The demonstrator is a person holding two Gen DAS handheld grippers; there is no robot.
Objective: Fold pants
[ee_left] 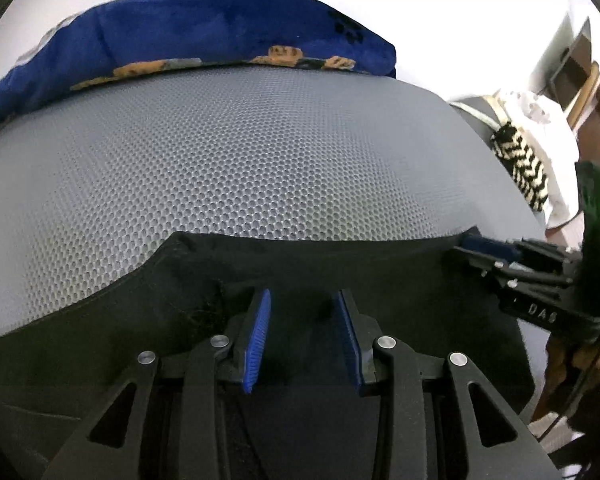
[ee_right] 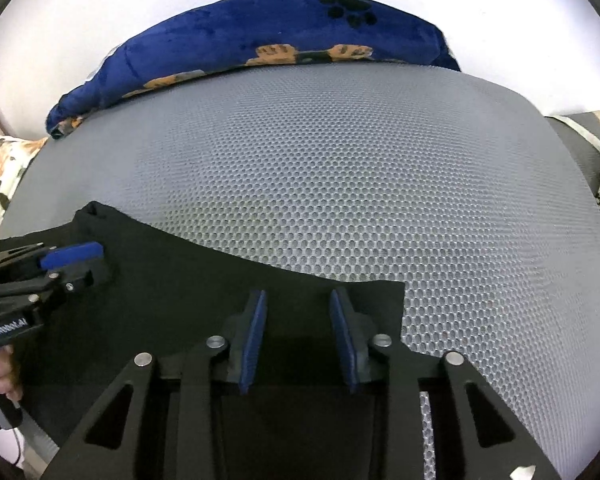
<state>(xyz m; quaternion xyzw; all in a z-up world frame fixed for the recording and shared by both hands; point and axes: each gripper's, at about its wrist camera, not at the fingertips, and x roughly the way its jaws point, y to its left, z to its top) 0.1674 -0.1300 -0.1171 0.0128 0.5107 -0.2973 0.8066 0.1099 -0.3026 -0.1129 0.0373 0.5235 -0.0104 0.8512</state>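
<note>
Black pants lie flat on a grey honeycomb mat, with their far edge running across the lower half of both views. My left gripper hangs over the pants near that edge, its blue pads apart and pressing on nothing. The right gripper shows at the right of the left wrist view, at the cloth's far right corner. In the right wrist view my right gripper stands open over the pants, just left of their square corner. The left gripper is over the cloth at the left.
A blue blanket with paw prints lies along the mat's far edge. A black-and-white patterned cloth and white fabric sit off the mat's right side. Floral fabric lies at the left. A hand holds the left gripper.
</note>
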